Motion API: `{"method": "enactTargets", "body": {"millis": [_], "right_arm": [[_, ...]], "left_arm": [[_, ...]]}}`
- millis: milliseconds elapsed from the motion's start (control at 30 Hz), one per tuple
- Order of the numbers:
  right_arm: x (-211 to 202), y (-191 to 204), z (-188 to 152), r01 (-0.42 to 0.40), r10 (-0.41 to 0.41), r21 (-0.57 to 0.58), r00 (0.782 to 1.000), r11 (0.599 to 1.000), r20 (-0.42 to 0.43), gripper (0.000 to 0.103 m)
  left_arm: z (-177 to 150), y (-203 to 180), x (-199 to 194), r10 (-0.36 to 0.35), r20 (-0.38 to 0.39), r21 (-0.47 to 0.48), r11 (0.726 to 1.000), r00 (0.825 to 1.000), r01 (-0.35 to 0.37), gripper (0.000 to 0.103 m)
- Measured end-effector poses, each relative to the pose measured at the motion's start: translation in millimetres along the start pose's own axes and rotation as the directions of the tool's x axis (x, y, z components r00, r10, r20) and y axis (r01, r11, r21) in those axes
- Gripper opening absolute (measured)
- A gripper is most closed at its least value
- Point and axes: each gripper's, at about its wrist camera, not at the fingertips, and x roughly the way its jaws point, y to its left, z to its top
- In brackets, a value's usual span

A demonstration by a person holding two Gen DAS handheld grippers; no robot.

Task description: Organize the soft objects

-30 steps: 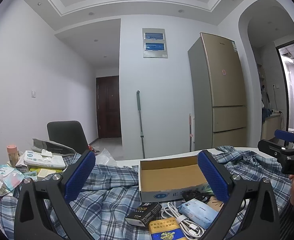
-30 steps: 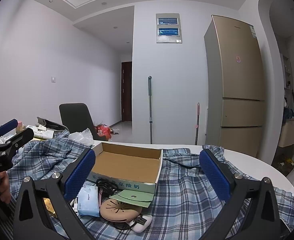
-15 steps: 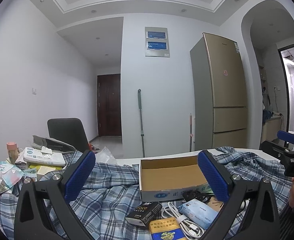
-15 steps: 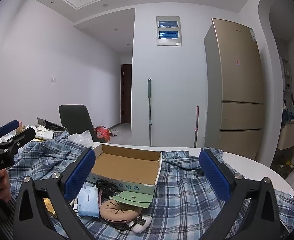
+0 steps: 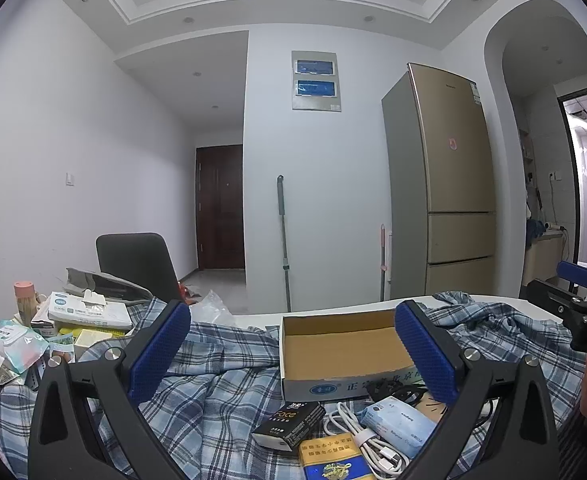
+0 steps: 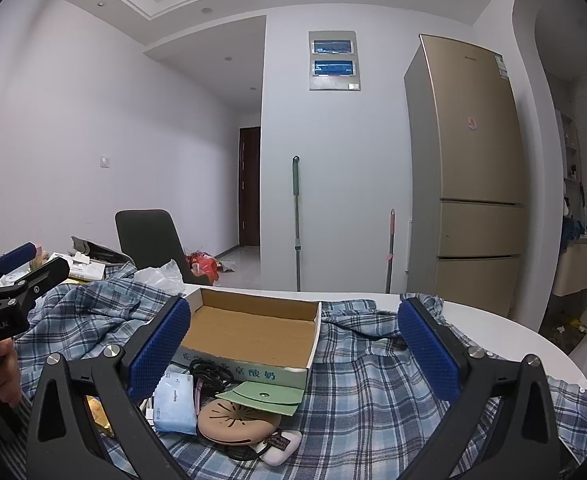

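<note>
A blue plaid shirt lies rumpled across the white table. On it stands an empty cardboard box. In front of the box lie a light blue tissue pack, a white cable, a black carton, a yellow-blue carton, a green pouch and a tan round case. My left gripper hovers open above the shirt and box. My right gripper is open too, over the box. Each holds nothing.
Tissue packs, boxes and a pink-capped jar crowd the table's left end. A dark chair stands behind the table. A gold fridge, a mop and a door are beyond. The white table edge curves at right.
Both views have shifted slightly as the grippers tilted or rose a little; the objects on the table have not moved and both grippers stay open.
</note>
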Motion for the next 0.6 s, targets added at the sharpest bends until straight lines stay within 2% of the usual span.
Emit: {"method": "enactTargets", "body": {"millis": [233, 600], "right_arm": [[3, -1, -1, -0.001, 0.001, 0.004, 1.0, 1.0, -0.011, 0.103], [0, -1, -1, 0.0, -0.001, 0.006, 1.0, 1.0, 0.006, 0.103]], "left_arm": [[-1, 5, 4, 0.026, -0.025, -0.011, 1.0, 0.999, -0.026, 0.103], [-2, 4, 11, 0.011, -0.053, -0.011, 1.0, 0.999, -0.012, 0.103]]}}
